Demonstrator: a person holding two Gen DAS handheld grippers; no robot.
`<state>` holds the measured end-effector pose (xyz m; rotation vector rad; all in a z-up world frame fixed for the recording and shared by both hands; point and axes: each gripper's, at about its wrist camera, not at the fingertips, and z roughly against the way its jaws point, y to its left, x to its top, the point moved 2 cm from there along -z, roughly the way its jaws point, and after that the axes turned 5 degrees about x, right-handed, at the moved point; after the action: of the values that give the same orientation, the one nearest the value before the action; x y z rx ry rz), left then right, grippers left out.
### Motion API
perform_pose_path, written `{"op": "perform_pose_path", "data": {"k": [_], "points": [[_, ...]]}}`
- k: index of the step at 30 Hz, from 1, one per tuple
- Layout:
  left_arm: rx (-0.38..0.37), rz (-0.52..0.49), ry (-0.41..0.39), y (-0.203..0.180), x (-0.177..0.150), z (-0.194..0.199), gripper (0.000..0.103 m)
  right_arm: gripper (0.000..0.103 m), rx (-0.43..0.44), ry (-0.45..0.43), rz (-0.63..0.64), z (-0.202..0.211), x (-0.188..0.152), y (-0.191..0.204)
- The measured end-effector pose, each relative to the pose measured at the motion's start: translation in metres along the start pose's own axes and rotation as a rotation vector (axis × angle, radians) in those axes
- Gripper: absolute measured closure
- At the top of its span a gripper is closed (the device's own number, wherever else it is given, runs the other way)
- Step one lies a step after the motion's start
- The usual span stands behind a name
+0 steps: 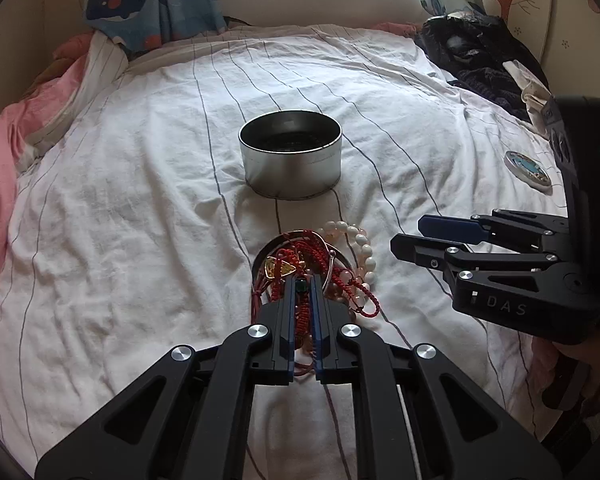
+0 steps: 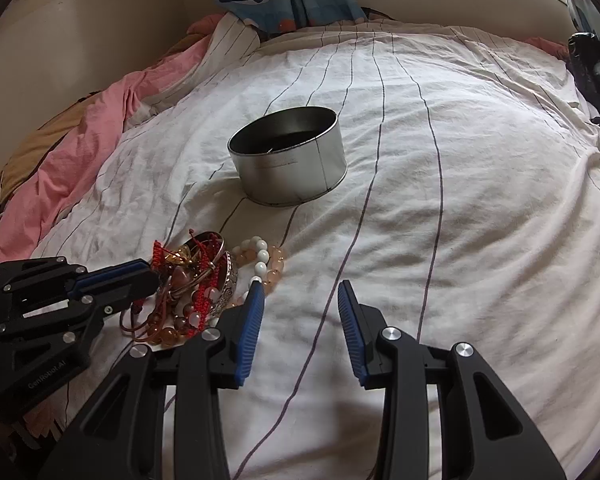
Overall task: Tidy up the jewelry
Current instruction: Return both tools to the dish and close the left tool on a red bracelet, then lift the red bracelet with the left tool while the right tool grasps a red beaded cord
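Note:
A tangle of jewelry (image 1: 320, 252) (image 2: 196, 280) lies on the striped white sheet: red cord bracelets, a gold pendant, metal bangles and pale bead bracelets (image 1: 364, 248) (image 2: 260, 258). My left gripper (image 1: 304, 282) (image 2: 154, 278) reaches into the near side of the pile and is shut on a red cord bracelet (image 1: 303, 312), whose strands run between its blue pads. An open round silver tin (image 1: 292, 176) (image 2: 292, 178) stands just beyond the pile. My right gripper (image 1: 406, 236) (image 2: 300, 286) hovers open to the right of the pile, with only bare sheet between its fingers.
A small round lid with a blue pattern (image 1: 528, 170) lies on the sheet at the right. Dark clothing (image 1: 472, 56) is heaped at the far right. A pink quilt (image 1: 0, 152) (image 2: 80, 152) bunches along the left edge, with whale-print curtains (image 1: 140, 0) behind.

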<state>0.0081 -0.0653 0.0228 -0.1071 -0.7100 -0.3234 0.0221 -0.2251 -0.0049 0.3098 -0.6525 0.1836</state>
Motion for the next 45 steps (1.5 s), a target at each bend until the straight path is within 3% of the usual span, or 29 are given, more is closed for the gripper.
{"op": "perform_pose_path", "data": {"k": [7, 12, 19, 23, 25, 29, 36, 40, 43, 45], "points": [[-0.013, 0.079, -0.056, 0.024, 0.008, 0.027, 0.097, 0.062, 0.047, -0.002, 0.027, 0.003, -0.001, 0.01], [-0.004, 0.101, -0.048, 0.031, 0.008, 0.025, 0.097, 0.057, 0.106, 0.009, 0.073, 0.004, -0.003, 0.025], [-0.002, 0.106, -0.04, 0.033, 0.004, 0.023, 0.097, 0.058, 0.121, 0.056, 0.117, -0.006, -0.01, 0.035], [-0.004, 0.11, -0.043, 0.034, 0.005, 0.023, 0.097, 0.088, 0.139, 0.067, 0.13, -0.007, -0.012, 0.038], [-0.005, 0.11, -0.042, 0.034, 0.005, 0.022, 0.097, 0.096, 0.137, 0.056, 0.14, -0.005, -0.012, 0.04], [-0.004, 0.112, -0.039, 0.034, 0.005, 0.022, 0.097, 0.1, 0.163, 0.011, 0.116, 0.004, -0.007, 0.037], [-0.005, 0.12, -0.048, 0.037, 0.006, 0.025, 0.097, 0.102, 0.257, -0.144, 0.011, 0.037, 0.009, 0.017], [-0.005, 0.12, -0.048, 0.037, 0.006, 0.026, 0.097, 0.102, 0.267, -0.094, 0.012, 0.029, 0.009, 0.017], [-0.005, 0.12, -0.048, 0.037, 0.006, 0.026, 0.097, 0.099, 0.244, -0.024, 0.032, 0.016, 0.001, 0.021], [-0.005, 0.121, -0.048, 0.037, 0.006, 0.026, 0.097, 0.056, 0.219, -0.007, 0.058, 0.01, -0.003, 0.027]]}}
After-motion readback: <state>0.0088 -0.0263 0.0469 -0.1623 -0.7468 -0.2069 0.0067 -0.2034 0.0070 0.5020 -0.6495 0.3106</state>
